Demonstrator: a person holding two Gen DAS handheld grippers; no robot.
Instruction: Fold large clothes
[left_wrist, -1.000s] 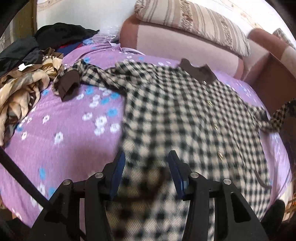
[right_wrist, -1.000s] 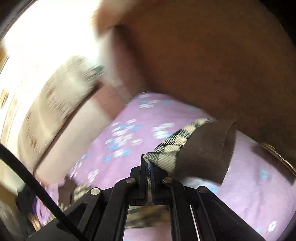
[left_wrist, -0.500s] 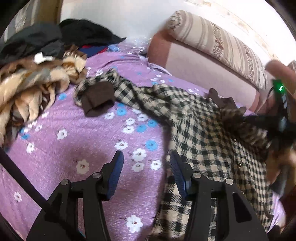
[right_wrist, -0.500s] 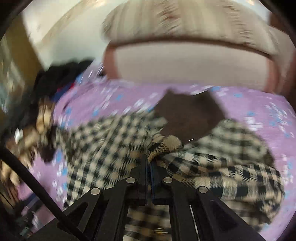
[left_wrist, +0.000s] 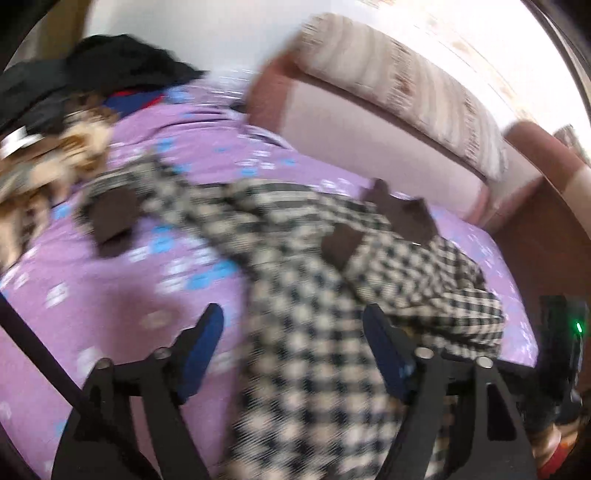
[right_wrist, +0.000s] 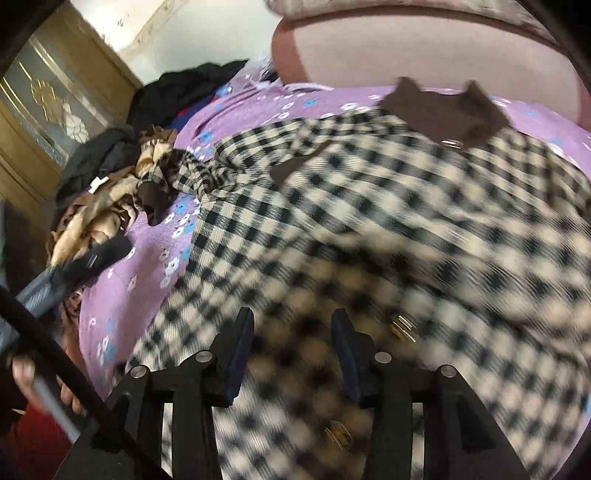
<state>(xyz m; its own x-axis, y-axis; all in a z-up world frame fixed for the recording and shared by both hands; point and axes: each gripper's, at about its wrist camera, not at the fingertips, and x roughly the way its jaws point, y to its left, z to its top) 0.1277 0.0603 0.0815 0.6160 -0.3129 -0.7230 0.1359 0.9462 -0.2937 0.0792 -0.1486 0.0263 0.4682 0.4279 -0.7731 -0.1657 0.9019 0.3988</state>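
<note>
A pile of brown patterned and black clothes (right_wrist: 103, 199) sits at the left of the purple floral bedsheet (left_wrist: 110, 280), the checked coat (right_wrist: 388, 221) lies spread across it, and the left gripper (left_wrist: 293, 343) and right gripper (right_wrist: 291, 343) hover over it, jaws apart and empty.

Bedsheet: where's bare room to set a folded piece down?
Free: purple floral bedsheet between the checked coat and the clothes pile, near the left gripper. A thin strip by the collar. Crowded: pile corner, outstretched sleeve.
</note>
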